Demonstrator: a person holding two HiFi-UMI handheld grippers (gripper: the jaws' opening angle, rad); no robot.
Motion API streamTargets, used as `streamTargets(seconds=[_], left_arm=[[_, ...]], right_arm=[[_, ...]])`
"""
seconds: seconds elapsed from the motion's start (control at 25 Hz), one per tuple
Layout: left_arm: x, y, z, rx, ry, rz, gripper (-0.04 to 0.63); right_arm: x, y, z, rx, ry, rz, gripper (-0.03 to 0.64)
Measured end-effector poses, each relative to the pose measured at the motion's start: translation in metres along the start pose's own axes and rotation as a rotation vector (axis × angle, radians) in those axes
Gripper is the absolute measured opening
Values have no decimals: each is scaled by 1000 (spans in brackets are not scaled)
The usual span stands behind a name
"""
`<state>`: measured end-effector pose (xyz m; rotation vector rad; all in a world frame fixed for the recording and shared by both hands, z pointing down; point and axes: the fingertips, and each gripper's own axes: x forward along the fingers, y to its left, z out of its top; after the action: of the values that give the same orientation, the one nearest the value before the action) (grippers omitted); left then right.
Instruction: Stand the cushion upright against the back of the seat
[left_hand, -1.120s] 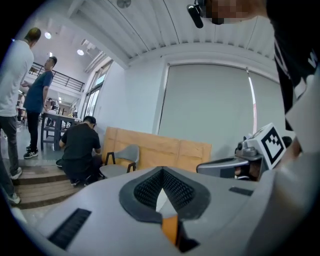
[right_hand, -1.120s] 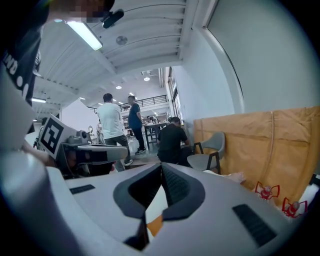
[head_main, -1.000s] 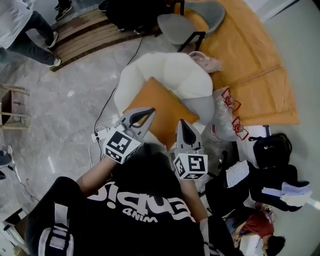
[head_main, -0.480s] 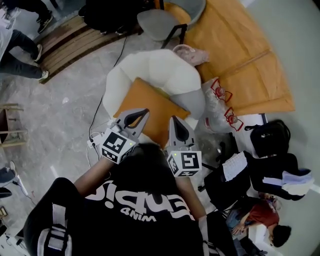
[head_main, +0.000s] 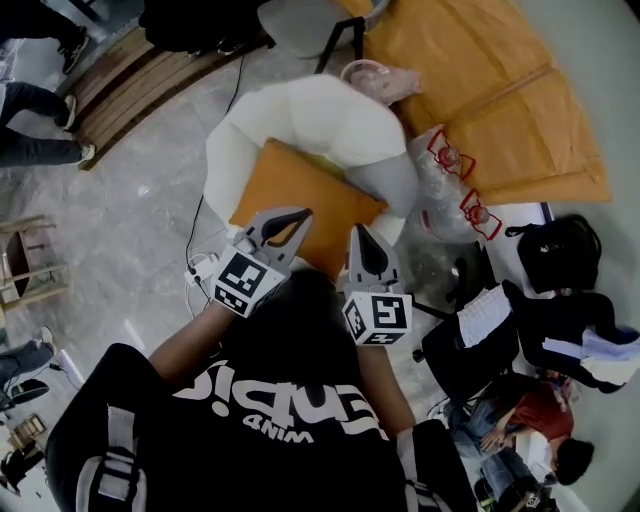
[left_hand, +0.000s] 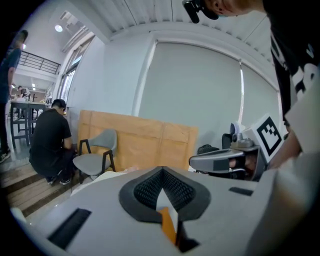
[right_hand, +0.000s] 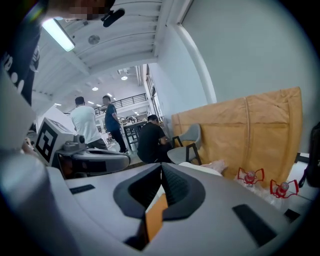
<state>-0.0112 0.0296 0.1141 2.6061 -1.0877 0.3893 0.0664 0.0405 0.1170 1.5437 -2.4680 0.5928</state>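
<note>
An orange cushion (head_main: 300, 190) lies flat on a white padded seat (head_main: 330, 115), with one corner against the seat's curved back. My left gripper (head_main: 303, 213) is shut, and its tips reach over the cushion's near edge. Beside it, my right gripper (head_main: 361, 230) is also shut, at the cushion's near right corner. In the left gripper view the left gripper (left_hand: 161, 172) has its pads together, and a sliver of the cushion (left_hand: 168, 225) shows through the gap below them. The right gripper (right_hand: 161, 166) shows the same, with the cushion (right_hand: 155, 217) beneath. Whether either gripper touches the cushion is hidden.
A grey chair (head_main: 300, 15) and a large brown board (head_main: 480, 90) stand behind the seat. Clear bags with red handles (head_main: 450, 180) lie at the seat's right. A power strip (head_main: 200, 270) with a cable lies on the floor at left. Black bags (head_main: 550, 270) and seated people fill the right.
Both grippers have moved forward and down toward the cushion's near edge, still shut. The cushion has not shifted on the seat.
</note>
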Motion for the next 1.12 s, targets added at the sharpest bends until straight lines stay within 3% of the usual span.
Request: streamTargets(seconds=[0.32, 0.64, 0.96, 1.12], left_arm=[[46, -3, -40, 67, 80, -74, 8], [89, -8, -90, 72, 150, -144, 8], [128, -20, -175, 150, 279, -251, 8], [148, -15, -212, 172, 320, -266, 8]], right_arm=[[1, -47, -50, 84, 58, -102, 23], [7, -85, -110, 153, 103, -197, 23], [15, -108, -200, 244, 156, -266, 23], [21, -121, -240, 281, 176, -302, 23]])
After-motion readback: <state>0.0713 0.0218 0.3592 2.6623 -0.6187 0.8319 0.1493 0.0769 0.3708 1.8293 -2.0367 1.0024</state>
